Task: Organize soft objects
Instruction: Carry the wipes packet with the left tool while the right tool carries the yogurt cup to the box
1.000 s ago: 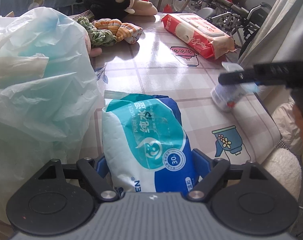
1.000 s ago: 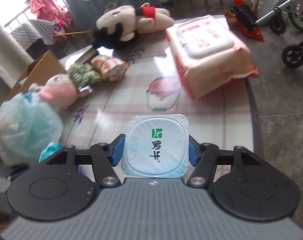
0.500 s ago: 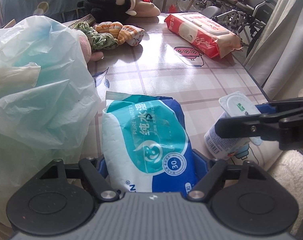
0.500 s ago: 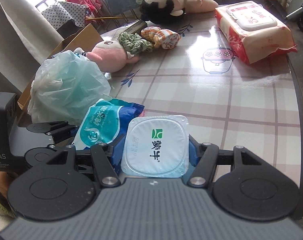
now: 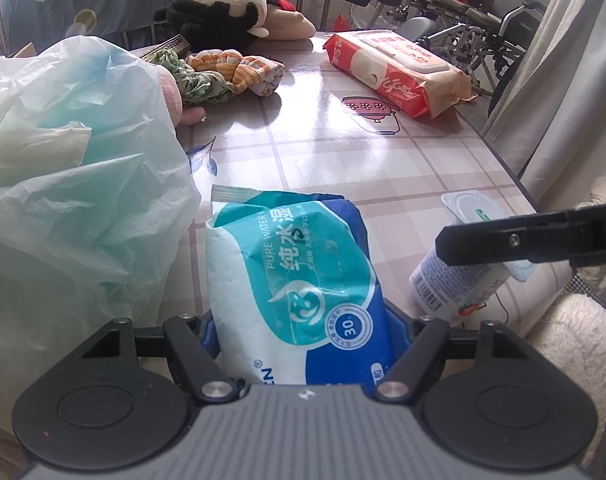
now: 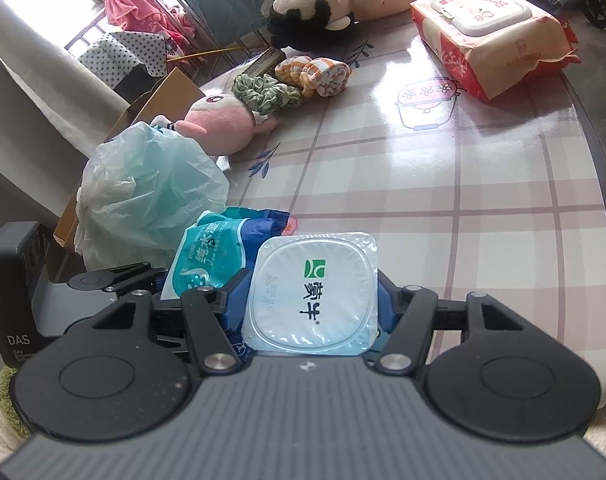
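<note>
At the table's near edge, the blue wipes pack [image 5: 299, 280] is pinched by the left tool [image 5: 303, 332] and the yogurt cup [image 6: 313, 296] by the right tool [image 6: 309, 304], while the plush toys [image 6: 327, 4] and rolled cloths [image 6: 315, 74] along the far edge appear not yet sorted.

A second ago the right gripper [image 6: 313, 300] held the white foil-lidded yogurt cup [image 6: 311, 294] farther along the checked table [image 6: 483, 208], facing the red wipes pack and well apart from the other hand. It has since swung back to the near edge, and the cup now sits just beside the blue-and-white wet wipes pack [image 5: 299, 284] clamped in the left gripper [image 5: 303, 320]. In the left wrist view the cup [image 5: 455, 280] has come lower and closer, tilted at the pack's right.
</note>
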